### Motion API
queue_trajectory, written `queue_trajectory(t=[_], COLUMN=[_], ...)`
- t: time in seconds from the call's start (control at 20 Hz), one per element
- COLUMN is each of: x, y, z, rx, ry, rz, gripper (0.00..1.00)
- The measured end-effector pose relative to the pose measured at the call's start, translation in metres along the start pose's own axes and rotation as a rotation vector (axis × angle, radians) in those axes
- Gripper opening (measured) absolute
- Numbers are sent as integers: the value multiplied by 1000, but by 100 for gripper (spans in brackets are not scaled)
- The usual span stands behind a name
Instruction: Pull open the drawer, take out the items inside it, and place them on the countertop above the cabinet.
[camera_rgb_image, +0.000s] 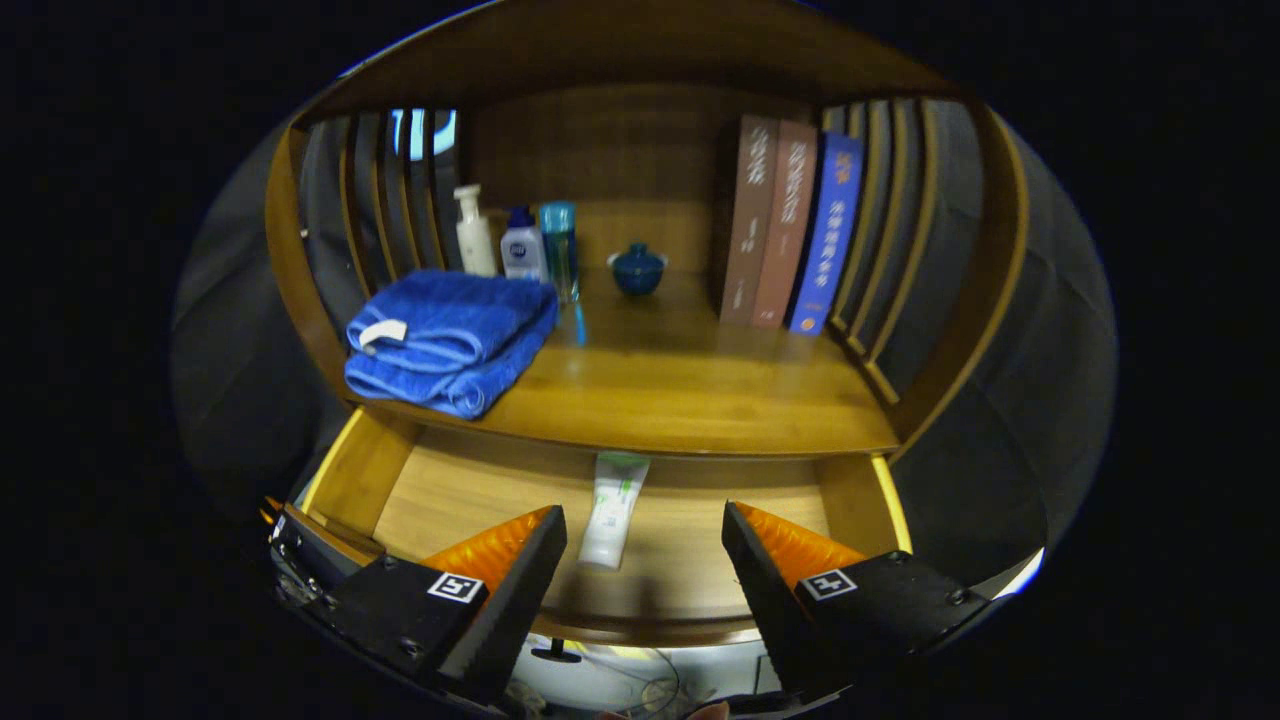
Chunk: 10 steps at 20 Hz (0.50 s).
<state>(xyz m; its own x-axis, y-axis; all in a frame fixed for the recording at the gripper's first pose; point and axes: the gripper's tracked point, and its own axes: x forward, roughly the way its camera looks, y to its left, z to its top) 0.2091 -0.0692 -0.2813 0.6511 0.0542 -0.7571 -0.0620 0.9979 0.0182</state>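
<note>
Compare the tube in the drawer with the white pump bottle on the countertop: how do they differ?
The tube lies flat in the open drawer, just ahead of the open hand-held gripper; the white pump bottle stands upright on the countertop behind the blue towel. The tube carries green markings; the pump bottle looks plain. The tube tapers flat; the pump bottle has a pump head. Both are mostly white toiletries.

towel (450, 335) blue; tube (612, 510) white-green; 3 books (790, 225) brown, brown, blue

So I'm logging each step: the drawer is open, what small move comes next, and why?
Probably ease the open gripper down and forward onto the tube: it lies in the open drawer, just ahead of the fingers, ungrasped.
</note>
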Motion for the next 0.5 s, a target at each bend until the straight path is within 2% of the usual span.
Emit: queue_trajectory(t=[0.1,0.3,0.5], x=[26,74,109], y=[10,23,21], z=[-16,-45,-55], rx=[-28,-13,-14], ry=[124,320,404], rz=[29,20,-14], gripper=[99,99,97])
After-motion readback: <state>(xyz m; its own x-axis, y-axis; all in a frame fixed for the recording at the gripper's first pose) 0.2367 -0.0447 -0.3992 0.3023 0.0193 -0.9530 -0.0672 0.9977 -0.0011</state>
